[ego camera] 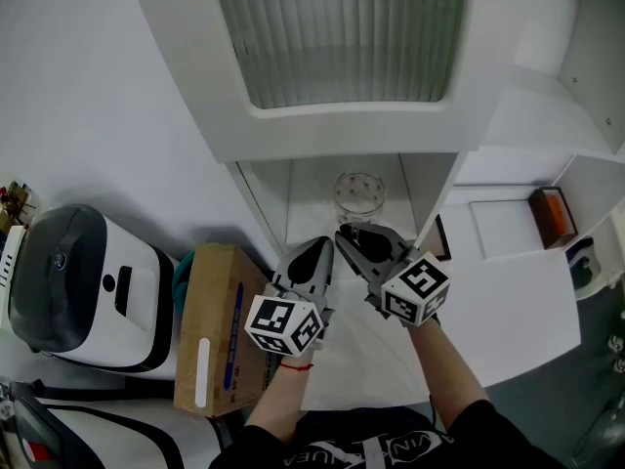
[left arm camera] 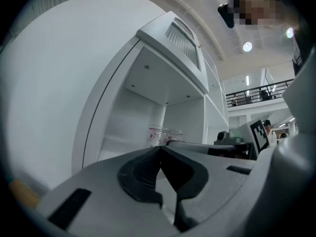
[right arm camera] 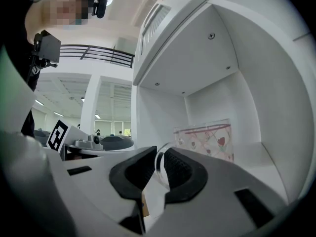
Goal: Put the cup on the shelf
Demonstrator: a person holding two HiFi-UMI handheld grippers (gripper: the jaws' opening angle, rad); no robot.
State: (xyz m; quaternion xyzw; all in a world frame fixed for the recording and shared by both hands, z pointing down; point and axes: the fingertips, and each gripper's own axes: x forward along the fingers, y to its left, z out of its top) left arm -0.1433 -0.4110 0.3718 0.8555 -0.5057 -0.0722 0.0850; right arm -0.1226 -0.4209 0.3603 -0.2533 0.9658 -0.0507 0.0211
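Observation:
A clear glass cup (ego camera: pixel 358 195) with a red flower pattern stands upright on the floor of the white shelf compartment (ego camera: pixel 303 203). It also shows in the left gripper view as the cup (left arm camera: pixel 165 134) and in the right gripper view as the cup (right arm camera: pixel 205 138). My right gripper (ego camera: pixel 344 234) reaches into the compartment's mouth. Its jaws (right arm camera: pixel 159 159) are shut on the cup's clear handle. My left gripper (ego camera: pixel 320 245) hovers just to the left of it. In its own view the left gripper (left arm camera: pixel 160 149) is shut with nothing held.
A ribbed-glass cabinet door (ego camera: pixel 342 37) hangs above the compartment. A cardboard box (ego camera: pixel 210 330) and a white and grey appliance (ego camera: pixel 78 286) sit to the left. On the right there is a white table top (ego camera: pixel 508 301) and a small orange-brown box (ego camera: pixel 549 213).

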